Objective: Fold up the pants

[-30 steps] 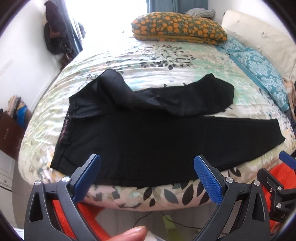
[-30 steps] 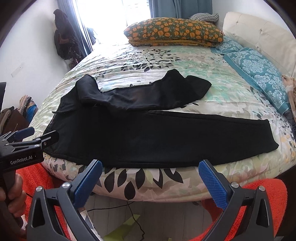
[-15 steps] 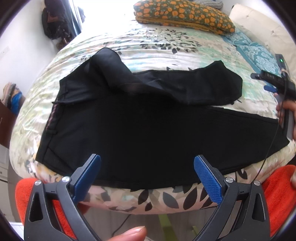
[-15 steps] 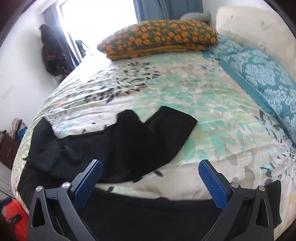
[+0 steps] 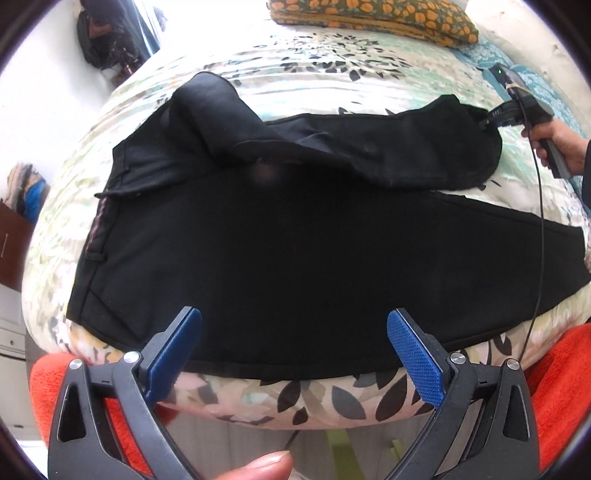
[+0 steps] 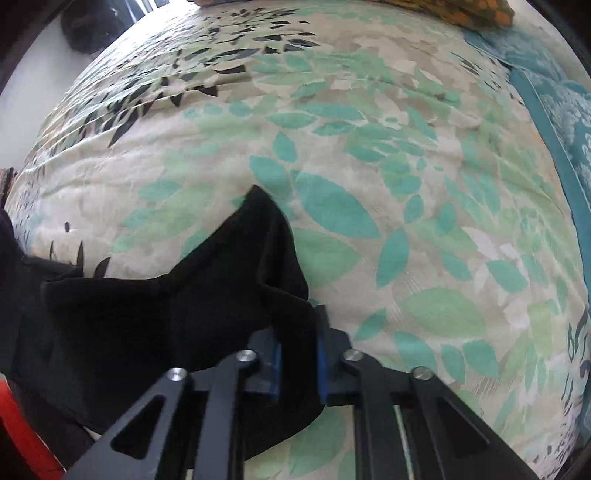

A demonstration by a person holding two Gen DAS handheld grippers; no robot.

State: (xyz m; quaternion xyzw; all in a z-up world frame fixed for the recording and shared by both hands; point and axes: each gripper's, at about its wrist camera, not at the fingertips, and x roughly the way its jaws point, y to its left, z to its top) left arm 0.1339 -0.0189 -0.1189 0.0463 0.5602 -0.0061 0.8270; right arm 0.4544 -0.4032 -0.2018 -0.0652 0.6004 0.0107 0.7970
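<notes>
1. Black pants [image 5: 295, 236] lay spread across a floral bedspread [image 5: 325, 74], waistband at the left of the left wrist view, one leg running flat along the bed's near edge and the other bunched and doubled back above it.
2. Soft, thin and limp by the look of its folds, the fabric would likely drape and sag wherever it was lifted, so a hold at the hem or the waistband corners seemed the safest way to carry a clean fold; a pinch mid-leg would probably just raise a peak.
3. At the far end of the crumpled upper leg [image 6: 229, 295], the right gripper [image 6: 297, 354] had clamped its blue pads on the cloth near the cuff, with fabric bunched between the jaws.
4. A person's hand [image 5: 557, 140] held that tool from the right side of the bed, its cable trailing down over the lower leg.
5. Nearer the camera, the left gripper [image 5: 293, 343] hung wide apart and empty above the near edge of the lower leg, touching nothing.
6. An orange-patterned pillow [image 5: 373, 18] sat at the head of the bed, teal bedding [image 6: 561, 122] to the right, and red-orange fabric [image 5: 561, 387] showed below the mattress edge.
</notes>
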